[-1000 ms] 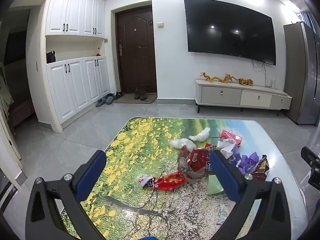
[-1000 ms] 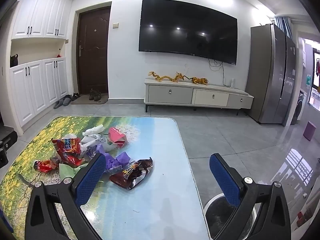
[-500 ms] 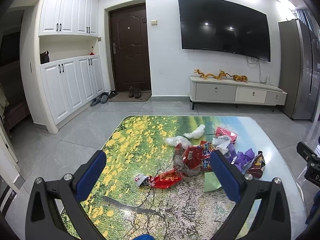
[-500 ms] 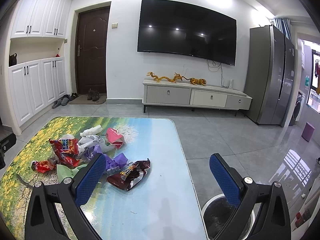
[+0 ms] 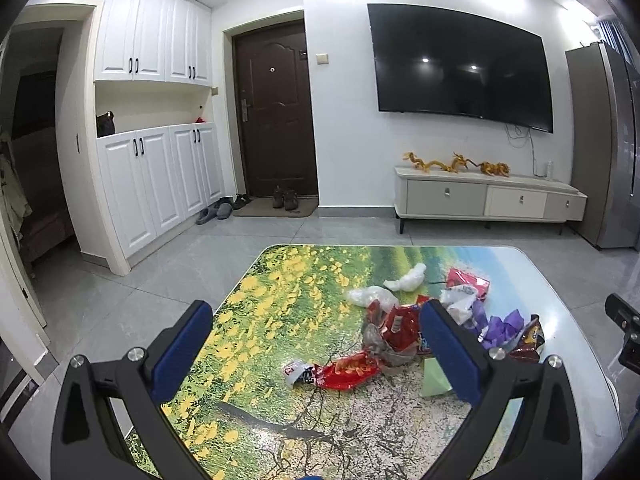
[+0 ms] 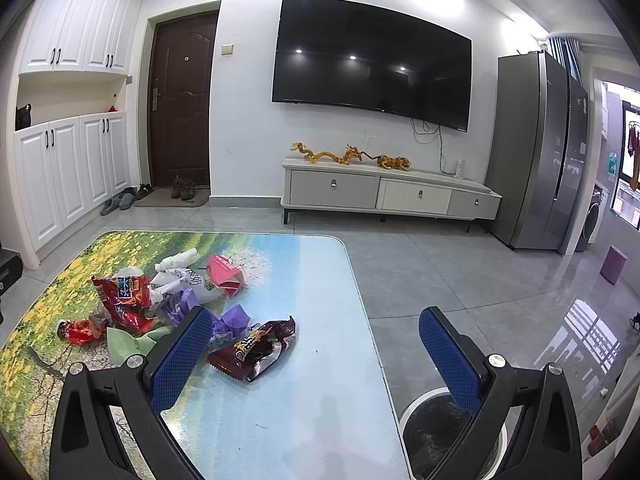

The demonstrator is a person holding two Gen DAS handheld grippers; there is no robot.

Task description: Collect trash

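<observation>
A pile of trash lies on the flower-print table (image 5: 280, 300): a red snack wrapper (image 5: 344, 370), a red chip bag (image 5: 396, 328), white crumpled plastic (image 5: 406, 280), purple wrappers (image 5: 500, 326) and a green paper (image 5: 434, 378). My left gripper (image 5: 316, 350) is open and empty, above the near left part of the table. In the right wrist view the pile shows at left, with a brown wrapper (image 6: 252, 350) nearest. My right gripper (image 6: 316, 352) is open and empty over the table's right edge (image 6: 360, 300). A round bin with a black bag (image 6: 436, 428) stands on the floor beside the table.
A TV cabinet (image 6: 392, 196) and a wall TV (image 6: 372, 64) stand at the far wall. A grey fridge (image 6: 540, 152) is at right. White cupboards (image 5: 156, 176) and a brown door (image 5: 276, 108) are at left. Grey tiled floor surrounds the table.
Both views have shifted slightly; the trash pile sits a little further left in the left wrist view. Both grippers stay open and empty.
</observation>
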